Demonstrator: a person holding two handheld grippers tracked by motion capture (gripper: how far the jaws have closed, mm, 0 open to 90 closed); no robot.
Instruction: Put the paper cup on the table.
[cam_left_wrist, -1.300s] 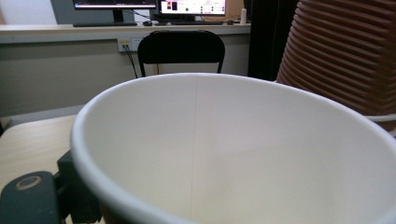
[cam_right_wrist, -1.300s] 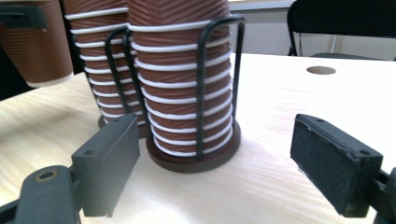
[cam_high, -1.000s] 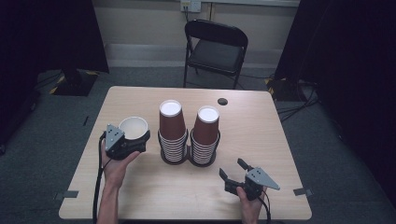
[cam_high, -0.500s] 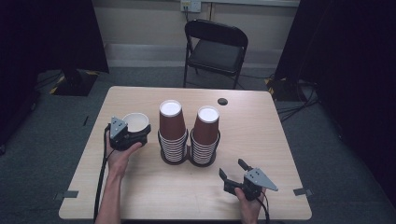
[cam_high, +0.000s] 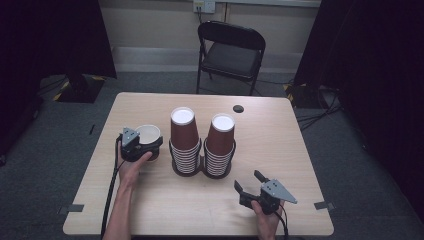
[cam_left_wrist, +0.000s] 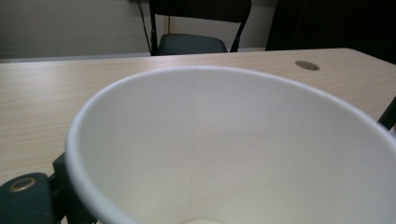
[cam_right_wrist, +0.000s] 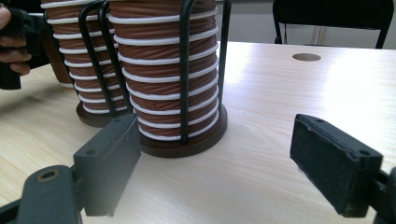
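Observation:
A white-lined paper cup (cam_high: 148, 134) stands upright on the left half of the table (cam_high: 280, 145). My left gripper (cam_high: 150, 145) reaches around it from the near side. In the left gripper view the cup's inside (cam_left_wrist: 233, 140) is right before the camera, with one jaw against its wall at lower left. These jaws have just been opening, with the cup still between them. Two stacks of brown cups (cam_high: 183, 132) (cam_high: 221, 137) sit upside down in black wire racks at the table's middle. My right gripper (cam_high: 247, 181) (cam_right_wrist: 219, 163) rests near the front right, open and holding nothing, pointing at the nearer stack (cam_right_wrist: 173, 70).
A black folding chair (cam_high: 231, 50) stands behind the table. A round cable hole (cam_high: 238, 108) is in the far right of the tabletop. The person's left hand (cam_right_wrist: 11, 46) is seen past the stacks. Bare wood lies between the racks and the front edge.
The left gripper carried the cup toward the racks and down, and the cup now stands on the table. The right gripper has stayed put.

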